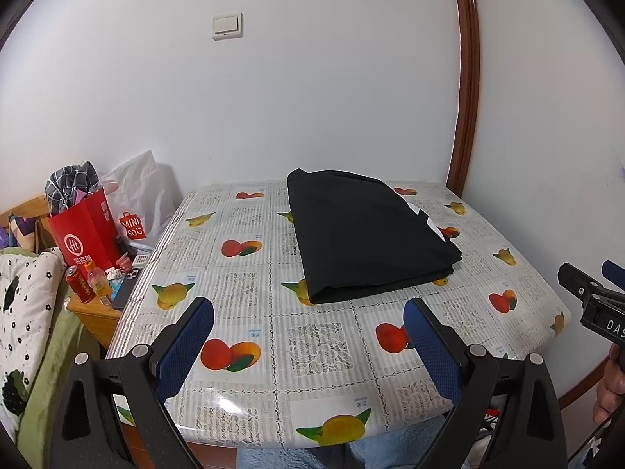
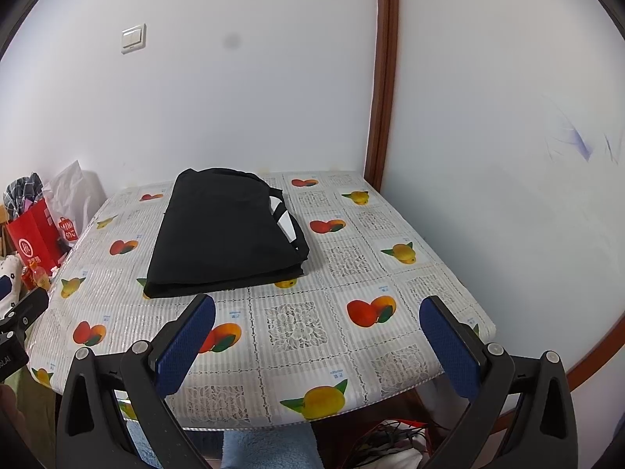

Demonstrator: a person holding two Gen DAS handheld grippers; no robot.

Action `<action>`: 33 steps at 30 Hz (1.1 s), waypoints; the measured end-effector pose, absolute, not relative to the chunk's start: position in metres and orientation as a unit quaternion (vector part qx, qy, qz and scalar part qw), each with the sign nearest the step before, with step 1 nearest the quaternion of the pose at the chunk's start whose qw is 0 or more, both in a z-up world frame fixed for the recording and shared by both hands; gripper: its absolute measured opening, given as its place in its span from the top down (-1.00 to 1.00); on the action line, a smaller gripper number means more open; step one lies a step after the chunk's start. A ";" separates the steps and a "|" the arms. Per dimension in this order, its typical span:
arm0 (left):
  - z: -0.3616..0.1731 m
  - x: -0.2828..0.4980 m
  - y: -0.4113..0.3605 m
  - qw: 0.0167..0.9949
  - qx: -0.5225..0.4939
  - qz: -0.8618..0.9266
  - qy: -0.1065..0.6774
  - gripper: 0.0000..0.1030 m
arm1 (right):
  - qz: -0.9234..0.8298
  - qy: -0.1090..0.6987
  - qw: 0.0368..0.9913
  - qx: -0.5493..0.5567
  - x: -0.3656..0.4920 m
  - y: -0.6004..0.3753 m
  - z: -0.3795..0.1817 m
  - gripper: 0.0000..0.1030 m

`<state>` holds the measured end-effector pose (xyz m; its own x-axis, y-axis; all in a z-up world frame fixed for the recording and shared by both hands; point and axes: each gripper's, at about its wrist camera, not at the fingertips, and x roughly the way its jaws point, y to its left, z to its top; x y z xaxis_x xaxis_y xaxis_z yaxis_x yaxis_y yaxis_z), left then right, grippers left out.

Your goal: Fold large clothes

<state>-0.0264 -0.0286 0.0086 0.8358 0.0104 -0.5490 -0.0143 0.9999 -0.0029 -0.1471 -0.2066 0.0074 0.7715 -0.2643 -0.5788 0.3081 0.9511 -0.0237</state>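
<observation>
A black garment (image 1: 371, 234) lies folded into a thick rectangle on the table (image 1: 312, 336) with a fruit-print cloth, towards the far side; a white print shows at its right edge. It also shows in the right wrist view (image 2: 226, 234). My left gripper (image 1: 308, 312) is open and empty, held back over the table's near edge, apart from the garment. My right gripper (image 2: 317, 308) is open and empty too, over the near edge (image 2: 351, 406). The right gripper also shows at the right of the left wrist view (image 1: 590, 277).
White walls stand behind and to the right of the table, with a brown wooden trim (image 1: 466, 78) in the corner. Left of the table are a red paper bag (image 1: 86, 230), a white Miniso bag (image 1: 136, 203), a can and bottle (image 1: 90, 281) on a low wooden stand.
</observation>
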 end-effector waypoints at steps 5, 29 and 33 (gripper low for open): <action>0.009 -0.026 -0.028 0.958 -0.003 0.007 0.287 -0.90 | -0.153 0.302 0.940 0.039 -0.148 -0.207 0.008 -0.99; 0.010 -0.026 -0.028 0.958 -0.006 0.006 0.287 -0.90 | -0.151 0.300 0.941 0.038 -0.150 -0.204 0.008 -0.99; 0.011 -0.026 -0.028 0.958 -0.007 0.005 0.287 -0.90 | -0.149 0.299 0.942 0.038 -0.150 -0.204 0.009 -0.99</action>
<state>-0.0259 -0.0280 0.0108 0.8356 0.0066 -0.5494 -0.0141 0.9999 -0.0095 -0.1500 -0.2040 0.0090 0.7771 -0.2581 -0.5740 0.3032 0.9528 -0.0180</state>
